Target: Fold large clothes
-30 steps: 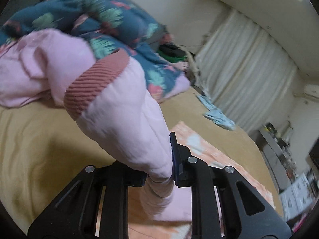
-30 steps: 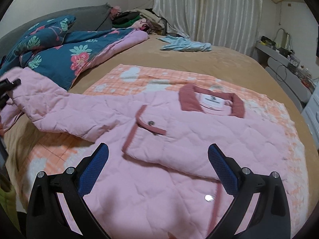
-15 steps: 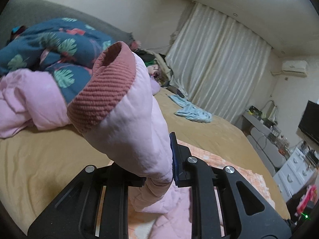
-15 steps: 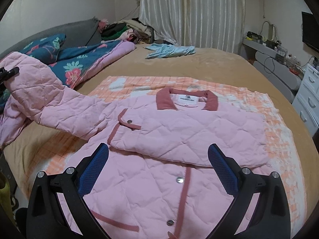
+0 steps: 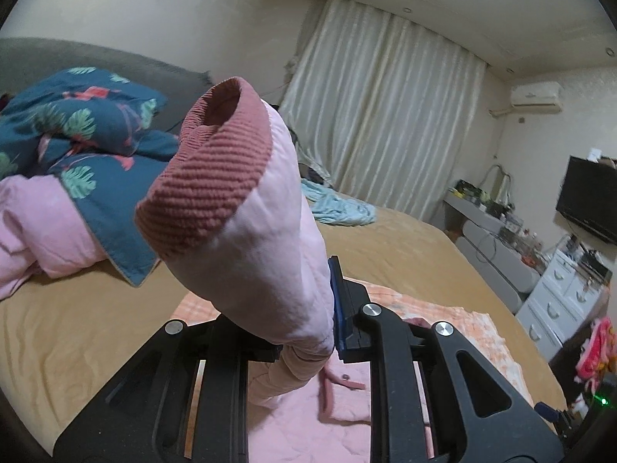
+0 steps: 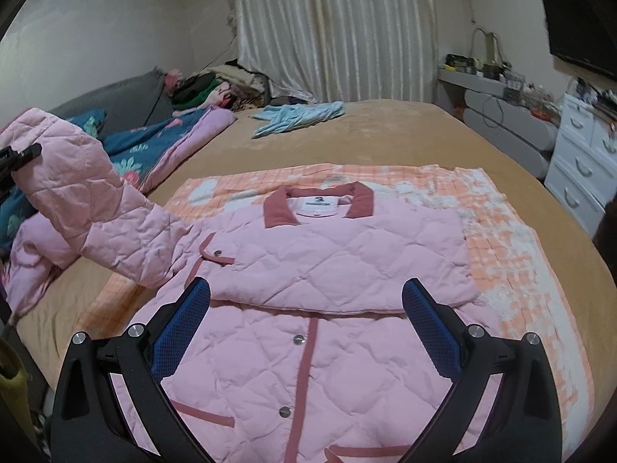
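Observation:
A pink quilted jacket with a dark-pink collar lies front up on an orange checked blanket on the bed. One sleeve is folded across its chest. My left gripper is shut on the other sleeve, which stands up with its ribbed dark-pink cuff near the lens. In the right wrist view that sleeve is lifted off to the left, with part of the left gripper at its end. My right gripper is open and empty above the jacket's lower front.
A blue floral quilt and another pink garment lie at the left of the tan bed. A light-blue garment lies further back. White drawers, a desk and a TV stand at the right.
My left gripper has raised the sleeve and swung right, towards the jacket's body. My right gripper has moved back along the jacket, still open.

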{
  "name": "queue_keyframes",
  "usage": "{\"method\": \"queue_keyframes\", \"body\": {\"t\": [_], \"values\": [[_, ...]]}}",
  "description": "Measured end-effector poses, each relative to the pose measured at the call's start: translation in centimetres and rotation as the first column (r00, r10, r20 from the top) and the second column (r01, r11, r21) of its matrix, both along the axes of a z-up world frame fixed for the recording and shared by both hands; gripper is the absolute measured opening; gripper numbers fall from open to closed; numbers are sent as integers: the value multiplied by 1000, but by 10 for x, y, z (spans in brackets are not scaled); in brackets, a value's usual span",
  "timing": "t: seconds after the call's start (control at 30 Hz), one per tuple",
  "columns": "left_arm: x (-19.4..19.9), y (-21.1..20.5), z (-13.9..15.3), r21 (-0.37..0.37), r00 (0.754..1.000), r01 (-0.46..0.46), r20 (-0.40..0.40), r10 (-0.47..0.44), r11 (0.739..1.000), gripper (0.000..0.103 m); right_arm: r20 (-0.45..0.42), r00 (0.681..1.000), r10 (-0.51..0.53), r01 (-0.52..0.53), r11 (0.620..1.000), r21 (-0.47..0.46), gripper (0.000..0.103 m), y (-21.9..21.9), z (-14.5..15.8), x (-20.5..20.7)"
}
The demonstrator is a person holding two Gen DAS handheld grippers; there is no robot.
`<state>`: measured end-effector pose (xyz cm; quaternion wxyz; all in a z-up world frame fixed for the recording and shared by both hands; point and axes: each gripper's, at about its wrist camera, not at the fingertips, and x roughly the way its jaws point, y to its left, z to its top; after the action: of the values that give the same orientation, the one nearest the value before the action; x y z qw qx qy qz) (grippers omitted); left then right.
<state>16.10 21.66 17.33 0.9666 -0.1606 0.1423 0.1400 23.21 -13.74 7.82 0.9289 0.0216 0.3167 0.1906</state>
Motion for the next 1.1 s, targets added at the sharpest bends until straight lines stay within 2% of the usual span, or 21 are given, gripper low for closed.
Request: {"method": "queue_keyframes", "body": {"t": [0.5,1.1], "values": [[30,-60,-2,45,992,123,-33,-122,991,11,-17,998,-63,64,997,51,99,-52,-8,-7],[68,-130,-28,89,957,275,-115,-264,957,11,-48,989,-142,147,982,115,99,-102,-23,-3]]}}
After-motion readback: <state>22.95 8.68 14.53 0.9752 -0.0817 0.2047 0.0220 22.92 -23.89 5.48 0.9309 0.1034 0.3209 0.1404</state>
